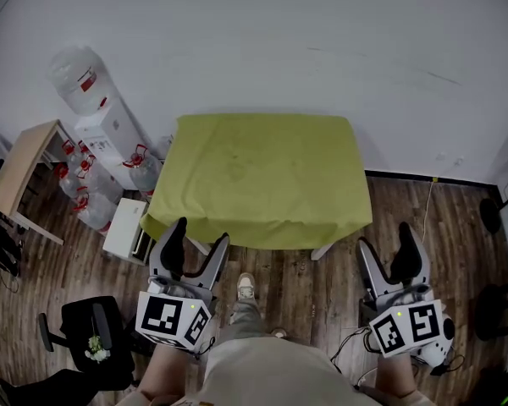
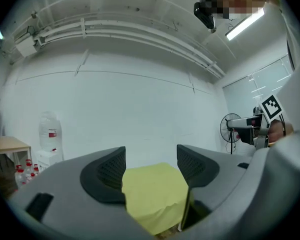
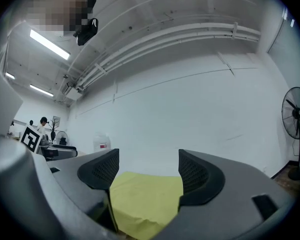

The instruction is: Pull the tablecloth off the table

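A yellow-green tablecloth (image 1: 262, 176) covers the small table against the white wall, hanging over its edges, with a drooping corner at the front left. Both grippers hover short of the table's near edge and touch nothing. My left gripper (image 1: 201, 233) stands open just before the front left corner. My right gripper (image 1: 386, 237) is open too, a little right of the front right corner. In the left gripper view the tablecloth (image 2: 155, 194) shows between the spread jaws of the left gripper (image 2: 151, 164). The right gripper (image 3: 146, 166) likewise frames the tablecloth (image 3: 145, 199).
A water dispenser (image 1: 110, 134) with several bottles (image 1: 85, 184) stands left of the table, beside a wooden desk (image 1: 21, 167). A white box (image 1: 125, 229) lies on the floor near the left corner, a black chair (image 1: 93, 337) at the lower left. A fan (image 3: 296, 119) stands at the right.
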Tool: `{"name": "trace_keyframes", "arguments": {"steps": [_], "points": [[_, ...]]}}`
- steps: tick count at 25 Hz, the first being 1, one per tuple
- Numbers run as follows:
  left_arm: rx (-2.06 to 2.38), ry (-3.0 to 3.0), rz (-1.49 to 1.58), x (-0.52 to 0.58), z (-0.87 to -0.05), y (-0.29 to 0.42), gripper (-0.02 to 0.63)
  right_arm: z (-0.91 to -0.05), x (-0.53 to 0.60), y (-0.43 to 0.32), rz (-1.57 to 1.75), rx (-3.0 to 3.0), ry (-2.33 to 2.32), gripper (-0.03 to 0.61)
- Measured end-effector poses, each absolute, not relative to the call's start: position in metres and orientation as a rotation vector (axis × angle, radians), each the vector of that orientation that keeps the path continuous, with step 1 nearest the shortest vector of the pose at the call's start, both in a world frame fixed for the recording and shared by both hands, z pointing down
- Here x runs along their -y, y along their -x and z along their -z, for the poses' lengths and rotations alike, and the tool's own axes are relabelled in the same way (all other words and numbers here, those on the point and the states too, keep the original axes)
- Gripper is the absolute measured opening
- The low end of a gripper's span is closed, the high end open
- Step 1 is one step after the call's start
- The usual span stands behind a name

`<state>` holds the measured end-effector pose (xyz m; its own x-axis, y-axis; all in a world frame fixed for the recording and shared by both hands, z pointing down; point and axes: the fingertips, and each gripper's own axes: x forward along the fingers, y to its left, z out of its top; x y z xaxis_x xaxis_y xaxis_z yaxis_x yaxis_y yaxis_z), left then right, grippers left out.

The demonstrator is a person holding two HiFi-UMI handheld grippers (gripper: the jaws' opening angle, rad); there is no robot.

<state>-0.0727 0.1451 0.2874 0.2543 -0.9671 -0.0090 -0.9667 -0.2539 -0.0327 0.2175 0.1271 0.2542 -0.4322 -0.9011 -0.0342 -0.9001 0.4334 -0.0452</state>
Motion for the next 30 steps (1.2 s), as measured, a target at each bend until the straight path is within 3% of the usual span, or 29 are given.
{"name": "trace_keyframes", "arguments": {"steps": [13, 30], "points": [[-1.846, 2.586, 0.172, -0.004, -0.322, 0.102, 0.318, -0.297, 0.0, -0.164, 0.105, -2.741, 1.68, 0.367], [-1.723, 2.843, 0.599, 0.191, -0.461, 0.178, 0.319, -0.431, 0.192, -0.084, 0.386, -2.798, 1.994, 0.367]]}}
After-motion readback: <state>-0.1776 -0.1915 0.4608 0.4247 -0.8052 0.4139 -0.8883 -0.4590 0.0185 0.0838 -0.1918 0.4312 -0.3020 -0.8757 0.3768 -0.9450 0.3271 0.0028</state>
